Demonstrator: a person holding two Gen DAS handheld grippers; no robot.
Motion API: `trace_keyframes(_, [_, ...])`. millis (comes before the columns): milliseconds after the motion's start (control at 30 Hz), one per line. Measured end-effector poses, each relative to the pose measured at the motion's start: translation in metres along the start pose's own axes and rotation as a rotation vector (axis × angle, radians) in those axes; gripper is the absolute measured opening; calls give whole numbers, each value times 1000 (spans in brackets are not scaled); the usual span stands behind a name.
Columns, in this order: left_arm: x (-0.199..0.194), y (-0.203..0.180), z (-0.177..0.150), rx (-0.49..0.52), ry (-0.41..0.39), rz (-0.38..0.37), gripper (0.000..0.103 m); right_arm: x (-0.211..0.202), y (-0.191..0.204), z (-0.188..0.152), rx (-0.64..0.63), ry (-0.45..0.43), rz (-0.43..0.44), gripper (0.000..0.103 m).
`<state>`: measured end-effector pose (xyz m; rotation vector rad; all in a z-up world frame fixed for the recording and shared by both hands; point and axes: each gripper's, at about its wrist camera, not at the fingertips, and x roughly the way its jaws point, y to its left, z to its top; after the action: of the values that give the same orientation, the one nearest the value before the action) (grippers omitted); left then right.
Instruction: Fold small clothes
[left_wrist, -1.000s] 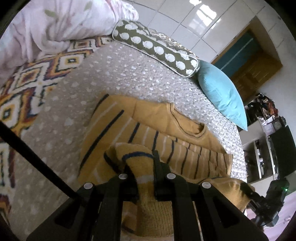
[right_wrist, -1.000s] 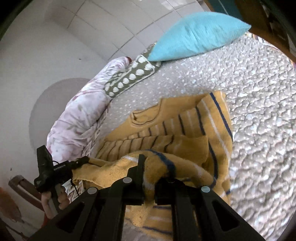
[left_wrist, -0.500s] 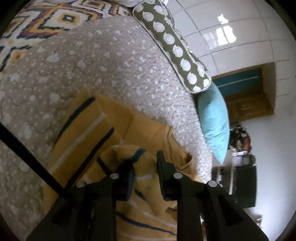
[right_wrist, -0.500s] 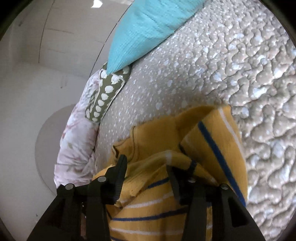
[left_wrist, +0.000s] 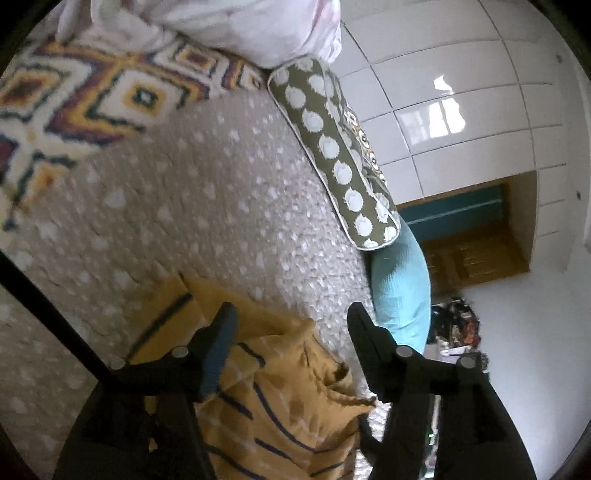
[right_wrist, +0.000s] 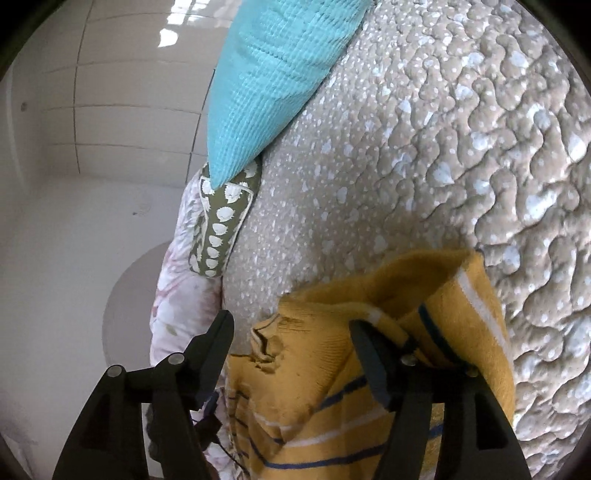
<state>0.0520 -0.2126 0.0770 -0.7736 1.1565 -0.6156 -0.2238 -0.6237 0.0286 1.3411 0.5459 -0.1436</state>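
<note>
A mustard-yellow knit sweater (left_wrist: 280, 398) with navy and white stripes lies folded over itself on the grey dotted quilt (left_wrist: 192, 206). My left gripper (left_wrist: 290, 325) hovers just over its folded edge, jaws opening, and the cloth lies below and between them with no pad pressing on it. In the right wrist view the same sweater (right_wrist: 332, 387) fills the bottom. My right gripper (right_wrist: 291, 332) stands over its collar, jaws opening too, and the fabric lies loose between the fingers, one fingertip (right_wrist: 364, 336) resting against a fold.
A green cushion with white shells (left_wrist: 332, 155) and a turquoise pillow (left_wrist: 400, 291) lie at the bed's far edge by the tiled wall. A patterned blanket (left_wrist: 74, 96) and a pink floral duvet (left_wrist: 236, 26) sit at the left. A black rod (left_wrist: 48, 314) crosses the left.
Both grippers have let go of the sweater's lifted part and spread their jaws. The fold has dropped onto the sweater, and both hands moved toward the pillows and rolled.
</note>
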Motion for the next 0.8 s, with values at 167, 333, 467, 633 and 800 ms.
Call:
trace_keyframes(167, [-27,-7,-14,164,9,141,67,-19,21,-8,-122,-5,-14,77])
trace_keyframes(333, [-53,12,-50,307,62,278,69,-68,24,-20,-211,-62,-116,80])
trace_keyframes(467, [-55,32,-86,420,131,333,69,-88,17,-52,-329,-33,-275,80])
trace_keyframes(633, [-43,57,-119,476,204,375,65,-89,-12,-117,-451,47,-417,64])
trace_keyframes(800, [-63,48,-124,523,208,410,7,-98,-25,-140,-437,99,-395,9])
